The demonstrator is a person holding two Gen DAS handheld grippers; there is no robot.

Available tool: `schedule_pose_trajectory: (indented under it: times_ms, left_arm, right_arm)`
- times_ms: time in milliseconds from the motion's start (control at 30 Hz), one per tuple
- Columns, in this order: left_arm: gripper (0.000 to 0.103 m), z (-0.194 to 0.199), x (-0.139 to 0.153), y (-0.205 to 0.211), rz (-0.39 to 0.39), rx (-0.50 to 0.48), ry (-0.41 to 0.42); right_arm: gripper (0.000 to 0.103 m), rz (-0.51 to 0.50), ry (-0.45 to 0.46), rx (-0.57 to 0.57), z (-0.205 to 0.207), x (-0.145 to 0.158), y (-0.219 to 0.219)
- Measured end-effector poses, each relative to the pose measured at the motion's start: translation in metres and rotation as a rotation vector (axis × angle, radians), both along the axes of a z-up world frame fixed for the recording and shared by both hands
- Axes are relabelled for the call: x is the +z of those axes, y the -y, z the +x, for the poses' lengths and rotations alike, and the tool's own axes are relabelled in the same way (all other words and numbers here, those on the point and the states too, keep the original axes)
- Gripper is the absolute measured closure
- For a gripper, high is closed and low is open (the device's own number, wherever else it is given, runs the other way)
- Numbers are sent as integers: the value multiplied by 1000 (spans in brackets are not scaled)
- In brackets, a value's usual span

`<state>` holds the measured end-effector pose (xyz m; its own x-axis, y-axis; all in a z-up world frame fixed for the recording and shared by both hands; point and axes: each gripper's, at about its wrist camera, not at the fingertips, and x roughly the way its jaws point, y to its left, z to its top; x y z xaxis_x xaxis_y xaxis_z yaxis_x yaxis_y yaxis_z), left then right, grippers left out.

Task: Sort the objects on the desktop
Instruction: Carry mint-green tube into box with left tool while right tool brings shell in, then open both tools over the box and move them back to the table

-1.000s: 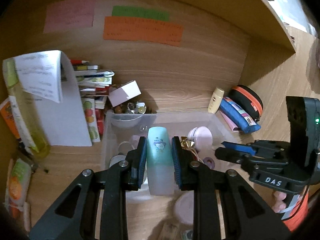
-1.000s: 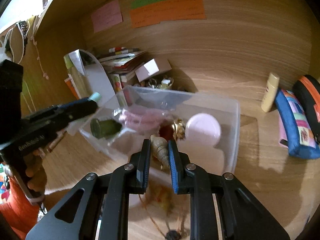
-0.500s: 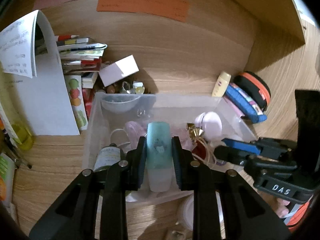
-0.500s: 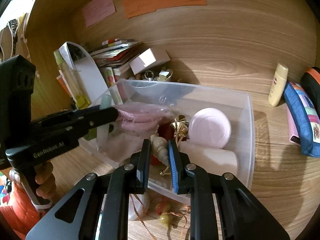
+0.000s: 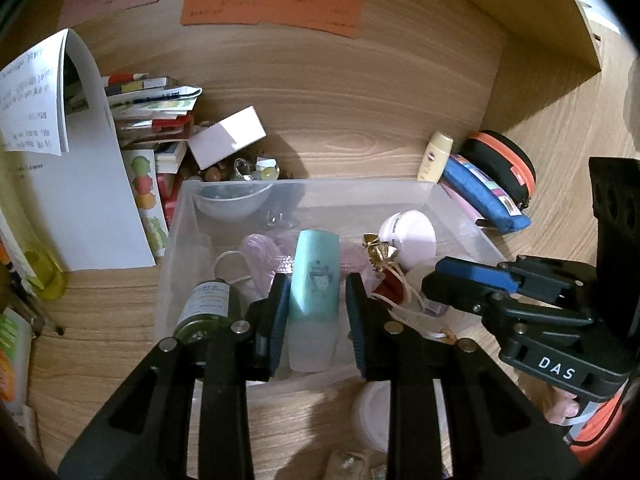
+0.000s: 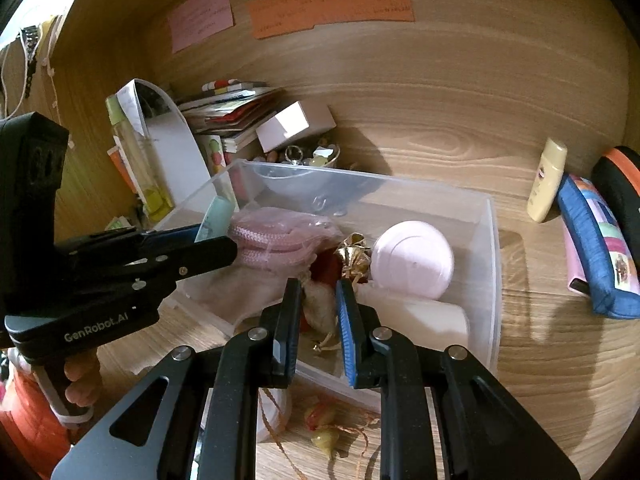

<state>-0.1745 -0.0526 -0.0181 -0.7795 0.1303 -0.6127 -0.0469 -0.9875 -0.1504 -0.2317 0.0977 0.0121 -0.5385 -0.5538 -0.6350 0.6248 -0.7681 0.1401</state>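
A clear plastic bin (image 5: 360, 192) (image 6: 494, 240) stands on the wooden desk. My left gripper (image 5: 316, 312) is shut on a mint-capped bottle (image 5: 314, 280) and holds it inside the bin; the gripper also shows in the right wrist view (image 6: 216, 246). My right gripper (image 6: 319, 312) is shut on a spiral seashell (image 6: 318, 306) over the bin's front part; it also shows in the left wrist view (image 5: 436, 286). The bin holds a dark green bottle (image 5: 204, 308), pink cords (image 6: 280, 236), a gold bell (image 6: 354, 250) and a pink round case (image 6: 412, 260).
Books and a white box (image 5: 226, 136) pile up behind the bin on the left, with a curled paper (image 5: 80, 168). A cream tube (image 6: 546, 178), a blue pouch (image 6: 596, 244) and an orange-black case (image 5: 504, 168) lie to the right. Beads on a cord (image 6: 324, 428) lie in front of the bin.
Both grippers have moved forward and down into the bin, the left with the bottle and the right with the seashell. The bin looks closer in both views.
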Motion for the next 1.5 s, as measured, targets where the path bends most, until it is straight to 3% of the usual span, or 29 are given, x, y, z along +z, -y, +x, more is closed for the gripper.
schedule_pose_trajectory:
  times_ms: [133,233,367,433,500,567,667,800,867,1000,1500]
  left_arm:
    - [75,7,6,-2,8,6,-1]
    - [66,14,14,-4,5,9,-16]
    - [59,31,29,-5,-29,18,-54]
    - [56,38,33,-5,-44,25,-66]
    - [47,47,36,-3,-59,38,-82]
    - [43,53,37,-3,-72,49,-89]
    - [40,60,36,-1,-75,57,-84]
    - [24,68,31,-1,-71,64,-61]
    - [22,73,26,-1,-69,60,-54]
    - [9,81,14,-3,-83,63,-30]
    - [9,96,-48,-3,-131,5,188]
  right_arm:
    - [87,-10,-6,-2,1,2,-1]
    - [84,-25,-9,-5,1,6,-4]
    - [67,-35,-50,-63,5,16,-14]
    - [63,-35,-68,-81,8,20,-19]
    - [61,-46,-60,-87,11,24,-26]
    - [51,-49,-54,-86,16,26,-32]
    - [39,-32,-79,-109,26,27,-40]
    - [28,-2,-95,-112,40,27,-50]
    - [21,21,-111,-126,47,26,-55]
    - [18,66,-88,-134,57,19,-68]
    - [16,151,113,-169,62,-42,-108]
